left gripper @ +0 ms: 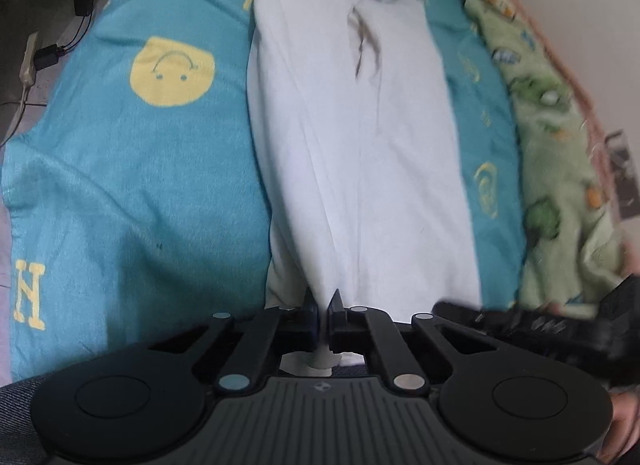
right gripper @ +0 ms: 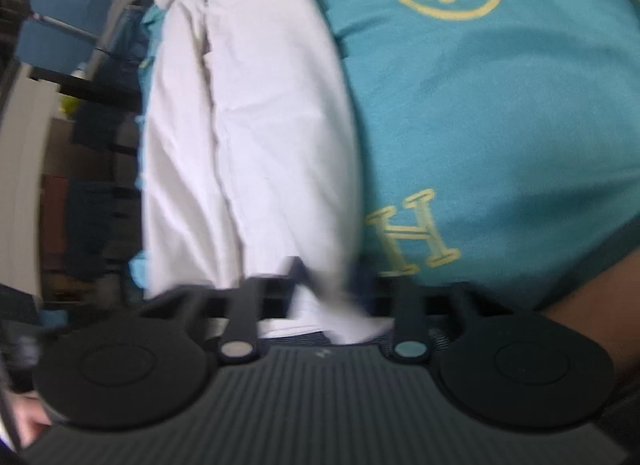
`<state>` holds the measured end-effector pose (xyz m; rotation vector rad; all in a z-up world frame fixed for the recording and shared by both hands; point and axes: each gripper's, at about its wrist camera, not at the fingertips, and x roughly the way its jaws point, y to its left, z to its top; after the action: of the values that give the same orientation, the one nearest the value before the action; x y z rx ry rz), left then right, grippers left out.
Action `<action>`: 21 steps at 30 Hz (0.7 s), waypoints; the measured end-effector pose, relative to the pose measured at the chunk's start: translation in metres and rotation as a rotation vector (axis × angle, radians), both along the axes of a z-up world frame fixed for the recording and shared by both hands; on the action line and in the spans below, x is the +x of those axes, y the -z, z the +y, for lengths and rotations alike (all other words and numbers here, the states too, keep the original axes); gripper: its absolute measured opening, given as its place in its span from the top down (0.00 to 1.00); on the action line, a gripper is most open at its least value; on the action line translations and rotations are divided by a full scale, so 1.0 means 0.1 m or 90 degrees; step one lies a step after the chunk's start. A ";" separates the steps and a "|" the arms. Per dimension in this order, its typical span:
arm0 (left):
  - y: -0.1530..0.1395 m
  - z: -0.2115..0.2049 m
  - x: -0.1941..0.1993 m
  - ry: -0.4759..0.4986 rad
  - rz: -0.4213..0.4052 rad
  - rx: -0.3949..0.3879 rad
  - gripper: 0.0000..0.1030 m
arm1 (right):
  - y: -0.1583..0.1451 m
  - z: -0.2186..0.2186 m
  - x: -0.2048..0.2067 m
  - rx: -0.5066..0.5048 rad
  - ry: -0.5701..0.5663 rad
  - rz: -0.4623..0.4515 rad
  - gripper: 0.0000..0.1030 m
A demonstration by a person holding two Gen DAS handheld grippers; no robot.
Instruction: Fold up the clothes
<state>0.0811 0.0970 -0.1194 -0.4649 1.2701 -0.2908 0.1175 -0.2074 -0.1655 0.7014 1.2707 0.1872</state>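
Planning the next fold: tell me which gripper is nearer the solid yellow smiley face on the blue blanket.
Probably left. The left gripper grips the white garment, with the solid smiley ahead-left. The right gripper, beside it, shows only an outlined smiley.

My left hand-held gripper [left gripper: 323, 307] has its jaws pinched nearly together on a fold of white garment [left gripper: 352, 153]. My right hand-held gripper [right gripper: 324, 285] is blurred, white cloth bunched between its jaws; whether they clamp it I cannot tell.
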 end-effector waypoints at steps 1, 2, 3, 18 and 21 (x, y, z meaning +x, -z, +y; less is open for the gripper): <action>-0.06 0.02 -0.04 -0.008 -0.011 -0.009 0.96 | -0.04 0.00 -0.02 0.006 0.003 -0.010 0.85; -0.14 0.06 -0.06 -0.008 -0.024 -0.017 0.96 | -0.11 0.00 -0.06 0.009 0.005 -0.020 0.86; -0.22 0.04 -0.05 -0.011 -0.036 -0.025 0.97 | -0.19 -0.01 -0.09 0.007 0.008 -0.030 0.86; -1.90 0.33 -0.69 -0.082 -0.216 -0.139 0.97 | -1.66 -0.47 -0.54 0.084 0.078 -0.275 0.91; -1.94 0.39 -0.94 -0.093 -0.213 -0.146 0.97 | -1.72 -0.48 -0.67 0.087 0.078 -0.287 0.91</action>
<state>-0.0133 0.1358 0.0745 -0.6710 0.8754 -0.3762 0.0502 -0.2550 0.0069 0.7994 0.7881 0.3152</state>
